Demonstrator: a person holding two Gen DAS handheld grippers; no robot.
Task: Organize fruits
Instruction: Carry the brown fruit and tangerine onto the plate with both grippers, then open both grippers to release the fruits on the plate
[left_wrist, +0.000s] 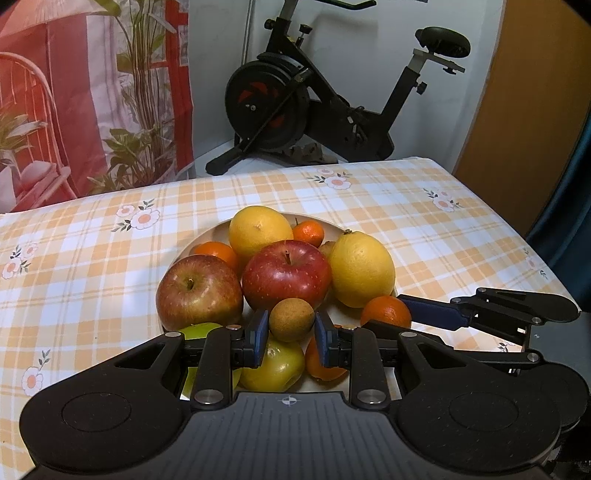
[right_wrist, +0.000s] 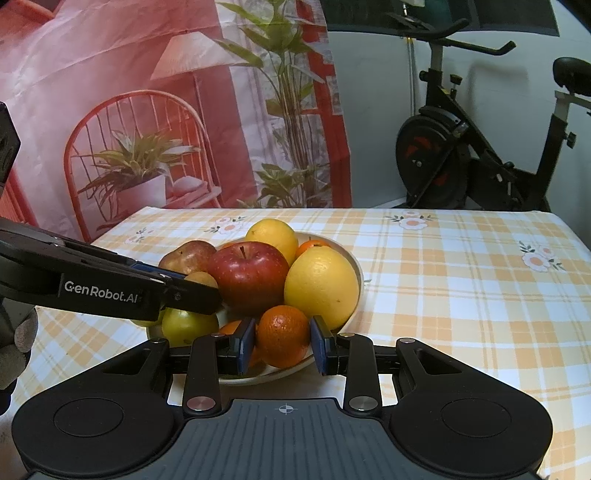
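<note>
Pinching a small brown fruit (left_wrist: 291, 319) btwn pads, left gripper (left_wrist: 291, 334) hung over plate (left_wrist: 207, 233); right gripper (right_wrist: 283, 341) clamped a mandarin (right_wrist: 283, 335).

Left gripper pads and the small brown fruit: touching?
Touching. The left wrist view shows the left gripper with both blue pads pressed against the sides of the small brown fruit, no gap on either side.

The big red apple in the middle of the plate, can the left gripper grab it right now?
Probably not yet. The left gripper is shut on a small brown fruit, so its jaws are full. The red apple sits just behind that fruit, uncovered on top, so the way looks free once the fruit is put down.
</note>
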